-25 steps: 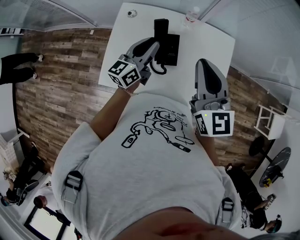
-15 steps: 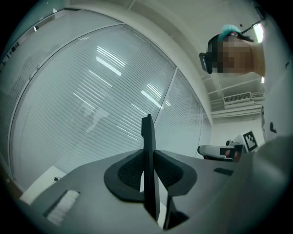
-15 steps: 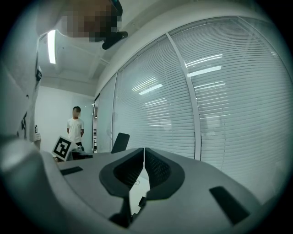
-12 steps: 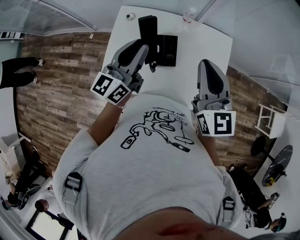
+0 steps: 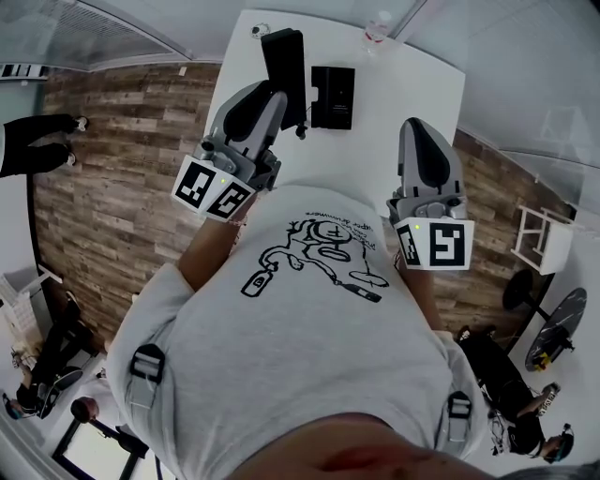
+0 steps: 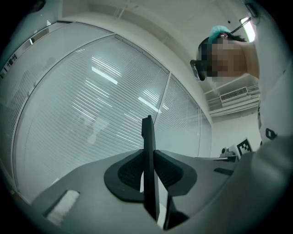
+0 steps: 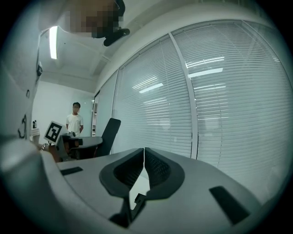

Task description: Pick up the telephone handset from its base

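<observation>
The left tool clamps the black handset edge-on, held clear of its base beside the tool's tip, while the right tool idles closed and empty

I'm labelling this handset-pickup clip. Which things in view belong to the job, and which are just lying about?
Job: telephone handset, clamped in the left gripper; phone base on the white table.

Lying about: plastic bottle and small round object at the table's far edge; right gripper, shut and empty.
</observation>
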Tool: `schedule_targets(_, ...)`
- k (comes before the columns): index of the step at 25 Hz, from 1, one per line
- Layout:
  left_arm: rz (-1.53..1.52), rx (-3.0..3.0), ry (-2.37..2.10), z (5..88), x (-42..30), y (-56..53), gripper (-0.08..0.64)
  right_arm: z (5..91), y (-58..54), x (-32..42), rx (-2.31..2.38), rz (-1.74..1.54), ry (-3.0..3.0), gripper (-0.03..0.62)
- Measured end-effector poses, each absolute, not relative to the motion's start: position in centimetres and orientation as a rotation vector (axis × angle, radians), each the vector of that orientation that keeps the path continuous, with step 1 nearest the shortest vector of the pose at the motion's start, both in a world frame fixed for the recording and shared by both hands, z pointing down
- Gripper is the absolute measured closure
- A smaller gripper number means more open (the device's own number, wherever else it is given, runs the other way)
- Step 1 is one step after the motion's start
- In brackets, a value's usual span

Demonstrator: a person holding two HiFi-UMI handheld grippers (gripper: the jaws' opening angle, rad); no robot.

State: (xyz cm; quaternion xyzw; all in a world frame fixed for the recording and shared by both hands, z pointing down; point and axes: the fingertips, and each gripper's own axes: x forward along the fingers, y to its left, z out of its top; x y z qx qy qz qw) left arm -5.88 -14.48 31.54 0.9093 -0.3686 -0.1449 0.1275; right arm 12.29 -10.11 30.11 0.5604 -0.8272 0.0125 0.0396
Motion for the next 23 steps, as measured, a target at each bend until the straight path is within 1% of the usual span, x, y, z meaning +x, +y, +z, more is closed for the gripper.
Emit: schedule_targets(23,-0.433,2.632,-1.068,31.66,-5.26,-15.36,0.494,30.34,-10.93,12.81,1.714,0.038,-2.528,0.584)
